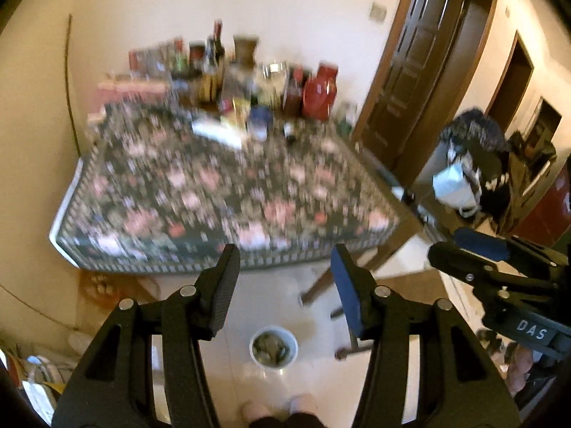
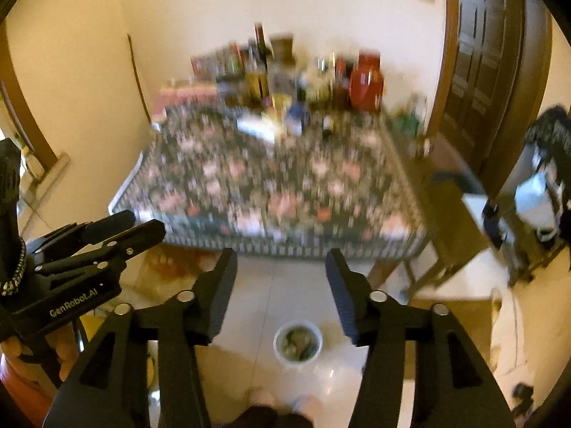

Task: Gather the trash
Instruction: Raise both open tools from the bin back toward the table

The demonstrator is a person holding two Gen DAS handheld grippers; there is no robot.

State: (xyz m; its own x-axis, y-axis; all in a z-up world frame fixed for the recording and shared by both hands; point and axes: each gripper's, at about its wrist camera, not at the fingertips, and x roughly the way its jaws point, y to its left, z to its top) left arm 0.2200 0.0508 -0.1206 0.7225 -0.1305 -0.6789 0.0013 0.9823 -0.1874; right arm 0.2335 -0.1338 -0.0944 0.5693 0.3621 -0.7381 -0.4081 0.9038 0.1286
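Grippers first: you hold your left gripper [image 1: 283, 260] and your right gripper [image 2: 280, 264] side by side, both tipped downward at a slant, so each looks past its own fingers at the near edge of the table [image 1: 221, 192] and the pale tiled floor [image 1: 271, 292] below it. In each wrist view the jaws stand parted about halfway, with only floor and table edge showing in the gap; neither grips anything. From the left view your right gripper [image 1: 460, 246] shows at the right edge, level with the left one and apart from it, its blue-padded fingers pointing toward the table. From the right view your left gripper [image 2: 142, 226] reaches in at the left edge, and part of your hand [image 2: 21, 353] beneath it is visible.

The white bin [image 1: 273, 346] stands on the floor directly below and between the jaws, well beneath them, with grey-green scraps inside it. Your feet [image 1: 274, 406] show at the bottom edge, just behind the bin. The floral tablecloth is blurred; a crowd of bottles and jars [image 1: 228, 71] stands along its far side by the wall.
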